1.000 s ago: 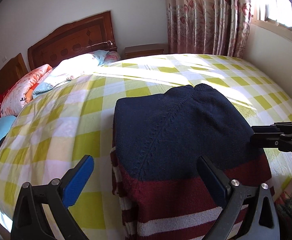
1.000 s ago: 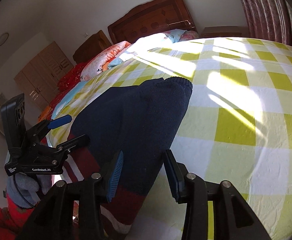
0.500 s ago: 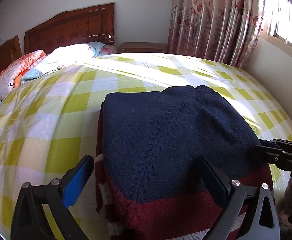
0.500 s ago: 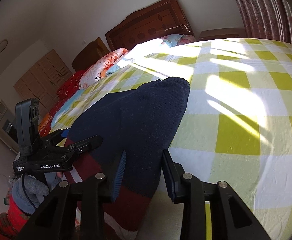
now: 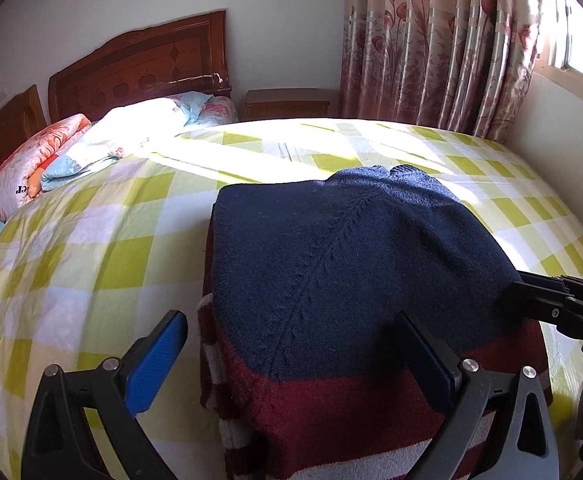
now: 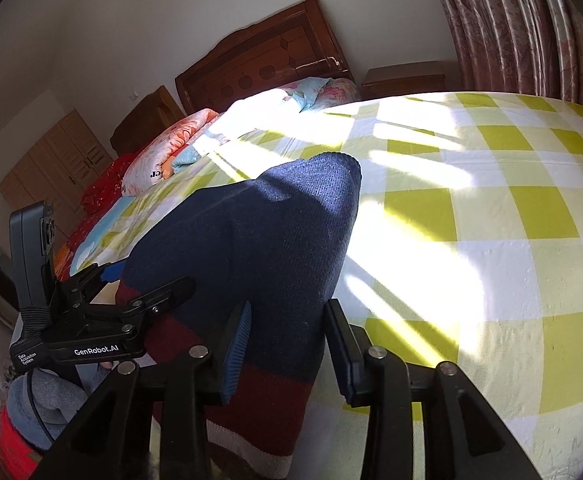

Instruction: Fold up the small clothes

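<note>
A: Where is the sweater [image 5: 355, 280]?

B: On the near part of the bed, on the yellow-and-white checked sheet [image 5: 103, 248]. It lies folded, navy on top, with dark red and white stripes along its near edge. Its rounded navy end points toward the far side of the bed.

A: And the left gripper [image 5: 287, 356]?

B: Its 2 fingers are spread wide. The blue-padded one hangs over the bare sheet just left of the sweater; the other hangs over the striped part. No pad presses on the knit.

A: The right gripper [image 6: 287, 344]?

B: Its jaws stand partly apart at the sweater's near right edge and have just been opening a little. The navy and red knit runs up between them. The left pad [image 6: 237, 350] looks to be at the cloth; whether it truly presses I cannot tell. The right pad stands clear of the edge, over the sheet.

A: Do the grippers see each other?

B: Yes. In the left wrist view the right one's fingers reach in from the right at the sweater's edge.

A: Anything else?

B: Pillows [image 5: 39, 164] at the far left by a wooden headboard [image 5: 143, 68], a nightstand [image 5: 287, 104], and floral curtains [image 5: 443, 44] at the far right.
</note>
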The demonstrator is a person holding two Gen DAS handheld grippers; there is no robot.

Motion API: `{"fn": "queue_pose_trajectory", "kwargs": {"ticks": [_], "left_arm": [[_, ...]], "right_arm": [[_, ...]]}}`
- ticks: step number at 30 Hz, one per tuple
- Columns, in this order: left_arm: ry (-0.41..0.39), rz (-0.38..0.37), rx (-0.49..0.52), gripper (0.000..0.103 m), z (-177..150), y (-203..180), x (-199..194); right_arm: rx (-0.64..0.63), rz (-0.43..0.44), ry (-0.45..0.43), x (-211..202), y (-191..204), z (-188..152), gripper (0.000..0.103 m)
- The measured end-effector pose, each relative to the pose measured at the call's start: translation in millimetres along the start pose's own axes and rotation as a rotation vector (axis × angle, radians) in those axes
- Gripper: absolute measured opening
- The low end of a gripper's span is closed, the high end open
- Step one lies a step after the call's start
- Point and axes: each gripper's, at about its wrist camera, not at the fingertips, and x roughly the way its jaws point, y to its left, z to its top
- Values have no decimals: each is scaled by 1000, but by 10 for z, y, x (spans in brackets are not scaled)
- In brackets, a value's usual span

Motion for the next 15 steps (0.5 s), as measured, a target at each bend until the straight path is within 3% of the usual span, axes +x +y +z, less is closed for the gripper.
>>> {"fn": "queue_pose_trajectory", "kwargs": {"ticks": [4,7,11,13,15], "left_arm": [[-39,-7,6,103,-169,-44,-237],[-42,-24,39,103,-333,-155,-332],[-24,-29,80,103,-477,-277,-346],[-4,-19,80,103,-475,-285,-316],[5,-19,75,103,-485,-281,-314]], "right_arm": [[-125,-110,-87,-164,304,-76,40],[-303,-149,-121,-290,683,-289,29],[-504,-245,-60,-292,956,-716,27],[-540,-260,9,-189,941,-885,27],[-521,-244,-2,-208,901,-890,27]]}}
